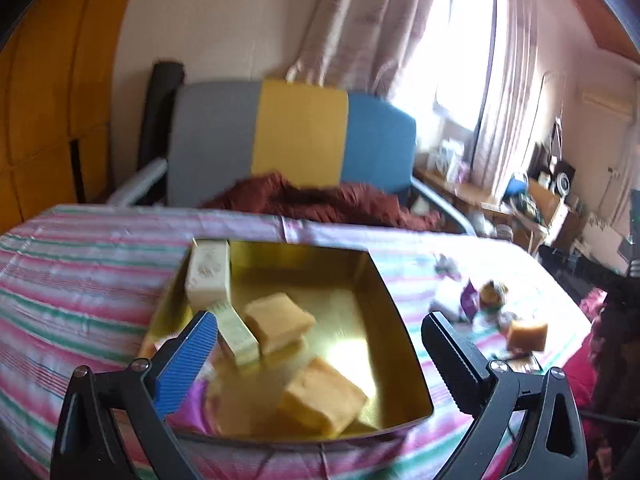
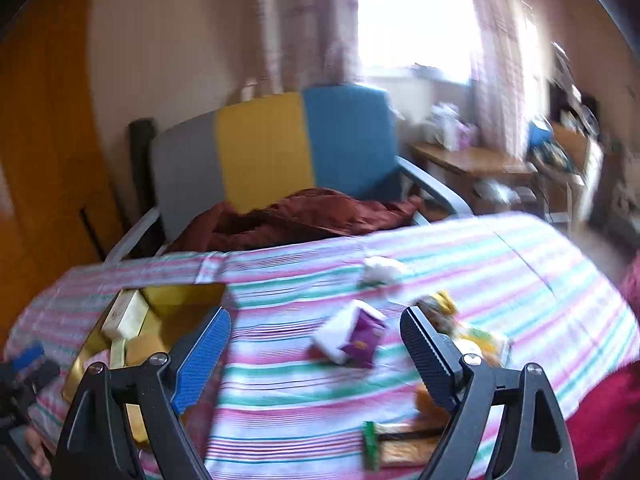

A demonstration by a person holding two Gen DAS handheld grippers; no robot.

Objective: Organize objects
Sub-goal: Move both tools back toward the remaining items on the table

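A gold metal tin [image 1: 384, 292] lies open on the striped bedspread. Inside it are two orange blocks [image 1: 280, 322] [image 1: 322, 400], a pale box [image 1: 209, 276] leaning on the left wall and a light green box [image 1: 238, 332]. My left gripper [image 1: 320, 364] hangs over the tin, jaws wide open and nothing between them. My right gripper [image 2: 314, 352] is open above the bedspread, right of the tin [image 2: 168, 296]. A purple and white carton [image 2: 354, 338] lies ahead between its fingers, not touched. Another orange block [image 1: 527, 335] sits on the bed.
Small wrapped items [image 2: 460, 320] and a white crumpled piece [image 2: 382, 270] are scattered on the striped cover [image 2: 500, 272]. A green-ended packet [image 2: 372, 444] lies near the front edge. Behind the bed stands a grey, yellow and blue chair [image 1: 300, 132] with a brown garment [image 1: 320, 200].
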